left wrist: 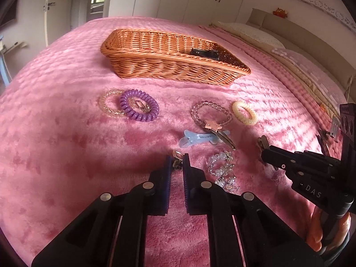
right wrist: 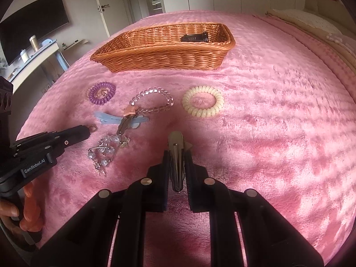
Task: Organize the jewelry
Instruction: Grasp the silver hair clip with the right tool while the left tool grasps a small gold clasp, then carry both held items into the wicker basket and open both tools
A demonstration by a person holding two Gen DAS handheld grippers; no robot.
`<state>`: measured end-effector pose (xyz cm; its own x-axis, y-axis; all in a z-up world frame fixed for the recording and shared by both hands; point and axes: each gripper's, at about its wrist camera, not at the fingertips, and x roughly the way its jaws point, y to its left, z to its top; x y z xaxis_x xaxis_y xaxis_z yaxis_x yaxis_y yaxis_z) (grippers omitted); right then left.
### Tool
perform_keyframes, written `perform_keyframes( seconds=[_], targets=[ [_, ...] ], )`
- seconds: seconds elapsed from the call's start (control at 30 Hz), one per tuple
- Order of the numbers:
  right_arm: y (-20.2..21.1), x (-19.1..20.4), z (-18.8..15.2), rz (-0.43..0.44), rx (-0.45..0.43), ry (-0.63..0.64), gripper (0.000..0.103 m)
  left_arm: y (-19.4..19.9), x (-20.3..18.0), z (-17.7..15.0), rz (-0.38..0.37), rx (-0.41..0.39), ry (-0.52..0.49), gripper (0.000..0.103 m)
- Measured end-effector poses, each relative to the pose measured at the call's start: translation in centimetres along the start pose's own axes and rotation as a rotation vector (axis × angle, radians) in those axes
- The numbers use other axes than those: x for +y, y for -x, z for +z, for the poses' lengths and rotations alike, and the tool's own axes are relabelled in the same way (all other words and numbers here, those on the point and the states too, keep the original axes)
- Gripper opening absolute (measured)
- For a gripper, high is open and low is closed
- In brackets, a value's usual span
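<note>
A wicker basket (left wrist: pixel 142 57) (right wrist: pixel 160 55) sits on the pink bedspread with a black clip (left wrist: pixel 203 53) (right wrist: pixel 194 37) inside. Loose pieces lie in front of it: a purple coil tie (left wrist: pixel 139 108) (right wrist: pixel 102 93), a clear bead bracelet (left wrist: pixel 210 113) (right wrist: pixel 155 100), a cream coil tie (left wrist: pixel 244 112) (right wrist: pixel 203 104), a blue clip (left wrist: pixel 195 139) (right wrist: pixel 115 118), and a crystal bracelet (left wrist: pixel 222 169) (right wrist: pixel 104 151). My left gripper (left wrist: pixel 177 161) (right wrist: pixel 89 131) is shut on a small gold clasp (left wrist: pixel 177 154). My right gripper (right wrist: pixel 176 155) (left wrist: pixel 262 146) is shut on a silver snap hair clip (right wrist: pixel 176 153).
A clear amber bead ring (left wrist: pixel 109 104) lies beside the purple tie. A star-tipped clip (left wrist: pixel 217 128) rests across the blue one. Pillows (left wrist: pixel 255 35) line the right bed edge. A desk with a TV (right wrist: pixel 33 22) stands at left.
</note>
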<state>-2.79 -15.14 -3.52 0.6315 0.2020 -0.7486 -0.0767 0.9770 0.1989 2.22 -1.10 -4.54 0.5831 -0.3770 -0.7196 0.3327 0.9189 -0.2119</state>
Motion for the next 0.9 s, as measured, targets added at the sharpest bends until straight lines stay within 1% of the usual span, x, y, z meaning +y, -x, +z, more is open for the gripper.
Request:
perform_keyframes(
  seconds=[0.13, 0.23, 0.33, 0.5, 0.67, 0.73, 0.83, 0.9],
  targets=[
    [0.9, 0.3, 0.3, 0.006, -0.020, 0.008, 0.012, 0.8, 0.0, -0.1, -0.010, -0.020, -0.004, 0.008],
    [1.7, 0.4, 0.7, 0.018, -0.037, 0.007, 0.012, 1.5, 0.6, 0.0, -0.046, -0.039, 0.017, 0.008],
    [2.6, 0.6, 1.3, 0.031, -0.053, 0.011, 0.012, 2.5, 1.3, 0.3, -0.114, -0.067, 0.047, 0.008],
    [4.4, 1.2, 2.8, 0.045, -0.100, 0.028, 0.012, 4.5, 1.3, 1.7, -0.151, -0.118, 0.049, 0.008],
    [5.8, 1.8, 6.6, 0.047, -0.169, 0.057, 0.012, 6.4, 0.4, 5.5, -0.138, -0.195, 0.009, 0.008],
    [5.9, 1.7, 8.8, 0.074, -0.187, 0.051, 0.012, 6.8, 0.1, 7.7, -0.128, -0.234, -0.010, 0.008],
    [5.4, 1.7, 12.5, 0.086, -0.214, 0.049, 0.012, 6.5, 0.1, 11.0, -0.113, -0.271, -0.020, 0.008],
    [4.5, 1.7, 14.8, 0.093, -0.219, 0.050, 0.012, 5.7, 0.6, 13.1, -0.112, -0.279, -0.017, 0.008]
  ],
)
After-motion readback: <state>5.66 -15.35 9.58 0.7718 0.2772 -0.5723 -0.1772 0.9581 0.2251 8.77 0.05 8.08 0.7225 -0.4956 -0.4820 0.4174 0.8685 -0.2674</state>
